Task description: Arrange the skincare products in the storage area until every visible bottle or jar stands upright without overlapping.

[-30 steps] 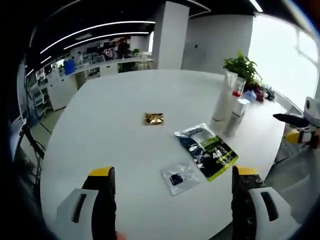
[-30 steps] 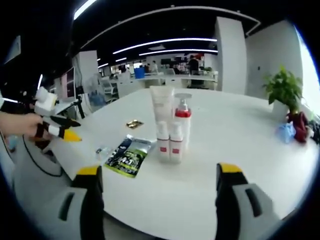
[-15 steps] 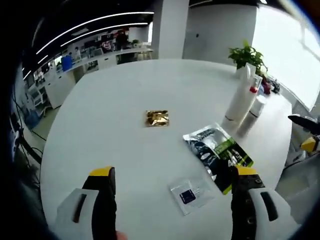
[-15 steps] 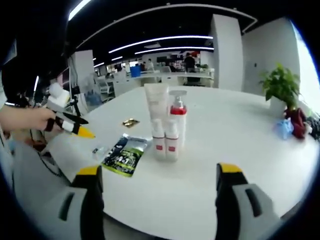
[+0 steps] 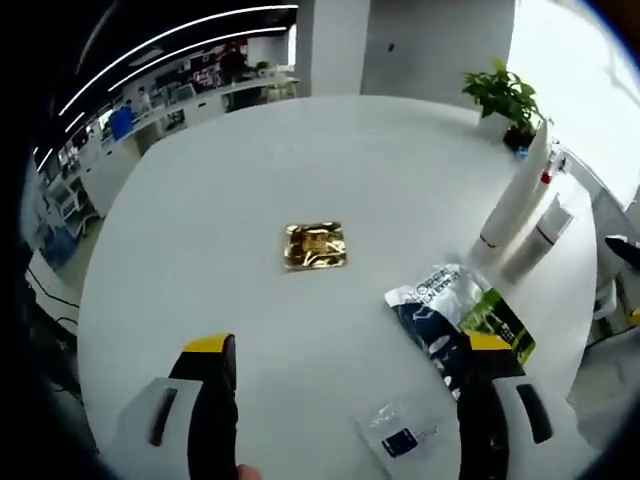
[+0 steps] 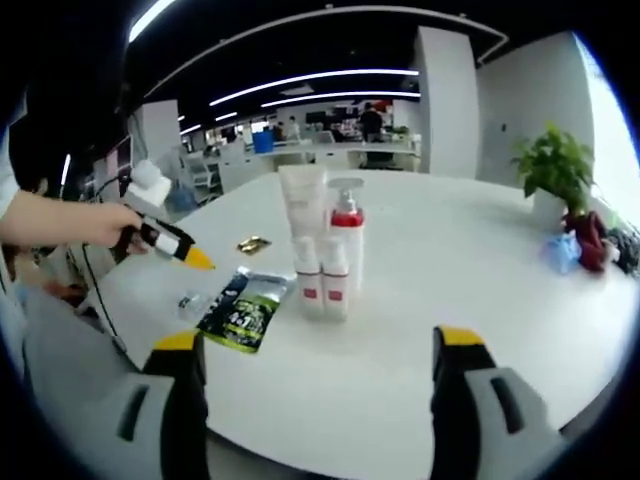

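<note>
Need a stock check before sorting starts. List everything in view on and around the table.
table: one, white, round
gold sachet: one, flat, table centre
dark green-black pouch: one, flat, beside the bottles
small clear packet: one, blue label, near edge
white tube: one, upright
pump bottle: one, white, red collar
small bottles: two, white, red labels, in front
potted plant: one, green, far edge
left tool: yellow-tipped, hand-held, open
right tool: open, empty

The left gripper (image 5: 340, 400) is held out above the table with its yellow-tipped jaws spread wide, nothing between them. The right gripper (image 6: 318, 385) is likewise agape and empty. A hand (image 6: 95, 222) grips the left gripper, its forearm reaching in from the side.
</note>
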